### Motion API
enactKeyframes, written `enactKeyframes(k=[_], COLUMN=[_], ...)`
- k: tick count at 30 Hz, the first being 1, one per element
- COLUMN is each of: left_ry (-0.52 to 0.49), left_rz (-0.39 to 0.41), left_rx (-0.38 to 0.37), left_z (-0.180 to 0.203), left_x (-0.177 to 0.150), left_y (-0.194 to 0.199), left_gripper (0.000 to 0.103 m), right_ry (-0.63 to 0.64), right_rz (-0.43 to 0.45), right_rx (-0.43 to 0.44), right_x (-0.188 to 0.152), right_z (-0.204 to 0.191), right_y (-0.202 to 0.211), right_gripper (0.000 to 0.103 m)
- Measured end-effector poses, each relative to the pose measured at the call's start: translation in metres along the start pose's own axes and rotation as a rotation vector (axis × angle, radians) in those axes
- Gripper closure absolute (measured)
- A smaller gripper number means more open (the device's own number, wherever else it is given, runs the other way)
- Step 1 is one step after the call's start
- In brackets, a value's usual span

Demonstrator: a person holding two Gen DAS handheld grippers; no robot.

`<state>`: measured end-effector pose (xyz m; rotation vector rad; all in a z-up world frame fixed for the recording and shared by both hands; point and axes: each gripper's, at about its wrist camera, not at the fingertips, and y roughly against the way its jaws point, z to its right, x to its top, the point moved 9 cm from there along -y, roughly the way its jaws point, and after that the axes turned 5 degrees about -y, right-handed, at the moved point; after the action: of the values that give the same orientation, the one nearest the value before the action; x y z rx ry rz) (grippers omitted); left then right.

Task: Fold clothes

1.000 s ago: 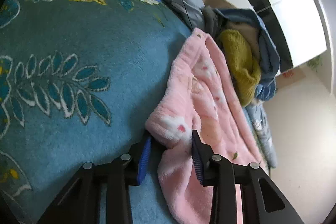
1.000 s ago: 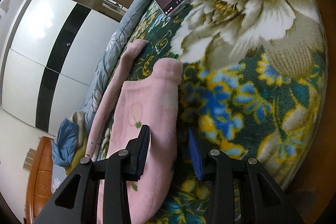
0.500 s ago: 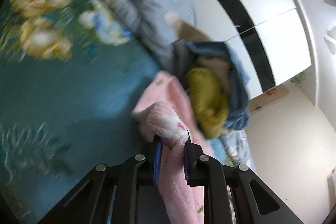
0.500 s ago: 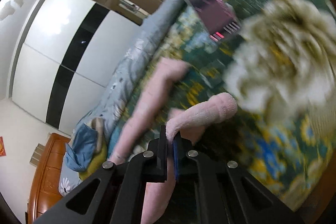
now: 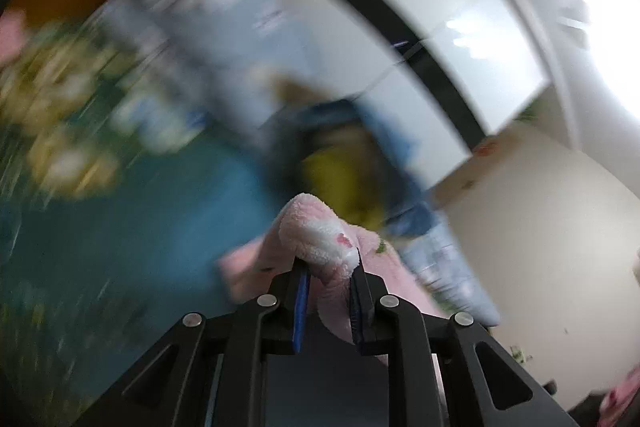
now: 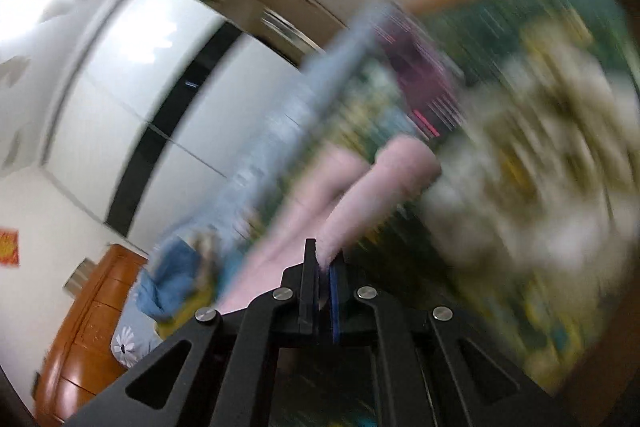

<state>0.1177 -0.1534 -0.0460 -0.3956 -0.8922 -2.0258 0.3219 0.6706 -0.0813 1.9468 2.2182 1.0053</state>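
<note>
Biggest risk here imo is the fluffy pink garment (image 5: 316, 231) sliding out of one claw mid-swing: both views are smeared with motion blur, so things are moving fast, and plush fleece is thick and springy, so a shallow bite could let go. If one corner drops, the fold goes lopsided and the loose part could land on the pile of other clothes (image 5: 348, 163) right next to it, or drag across the floral blanket (image 5: 120, 211) and bunch up. Left gripper (image 5: 328, 263) is clamped on a fat bunched edge of the garment, jaws held a fair bit apart by the fleece wedged between them. Right gripper (image 6: 325, 259) is pinched nearly together on a thinner pink edge (image 6: 360, 203), only a sliver of gap. Garment itself hangs between the two claws, lifted at both held ends, the rest trailing down toward the bed; how much of it touches the blanket I can't tell through the blur
</note>
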Motion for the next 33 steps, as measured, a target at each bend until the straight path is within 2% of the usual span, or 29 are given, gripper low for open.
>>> enactKeyframes(k=[3, 5, 8, 12, 19, 22, 24, 26, 28, 30, 33], left_ry=[0.163, 0.199, 0.185, 0.113, 0.16, 0.175, 0.174, 0.162, 0.144, 0.149, 0.166], left_rz=[-0.028, -0.042, -0.026, -0.021, -0.079, -0.091, -0.098, -0.108, -0.111, -0.085, -0.05], left_rx=[0.053, 0.077, 0.073, 0.078, 0.145, 0.124, 0.122, 0.139, 0.213, 0.255, 0.286], left_z=[-0.055, -0.068, -0.059, -0.039, -0.077, -0.083, -0.084, -0.086, -0.095, -0.104, -0.115], left_x=[-0.028, -0.037, -0.035, -0.03, -0.06, -0.065, -0.065, -0.065, -0.064, -0.059, -0.049], left_y=[-0.004, -0.006, -0.001, 0.005, -0.003, -0.005, -0.005, -0.006, -0.004, 0.002, 0.01], left_gripper=[0.085, 0.085, 0.085, 0.085, 0.085, 0.084, 0.08, 0.072, 0.056, 0.055, 0.053], right_ry=[-0.085, -0.115, -0.107, -0.099, -0.125, -0.106, -0.088, -0.067, -0.051, -0.043, -0.03], right_rz=[-0.045, -0.055, -0.048, -0.043, -0.065, -0.074, -0.078, -0.083, -0.08, -0.078, -0.05], right_rx=[-0.037, -0.042, -0.039, -0.04, -0.078, -0.084, -0.088, -0.097, -0.121, -0.144, -0.202], right_x=[-0.028, -0.035, -0.034, -0.033, -0.041, -0.04, -0.039, -0.036, -0.034, -0.031, -0.021], right_z=[0.047, 0.062, 0.06, 0.059, 0.077, 0.072, 0.069, 0.063, 0.061, 0.061, 0.064], right_y=[-0.008, -0.009, -0.005, 0.001, -0.002, -0.001, 0.001, 0.001, 0.001, 0.002, 0.01], right_gripper=[0.099, 0.099, 0.099, 0.099, 0.099, 0.099, 0.099, 0.097, 0.097, 0.097, 0.091])
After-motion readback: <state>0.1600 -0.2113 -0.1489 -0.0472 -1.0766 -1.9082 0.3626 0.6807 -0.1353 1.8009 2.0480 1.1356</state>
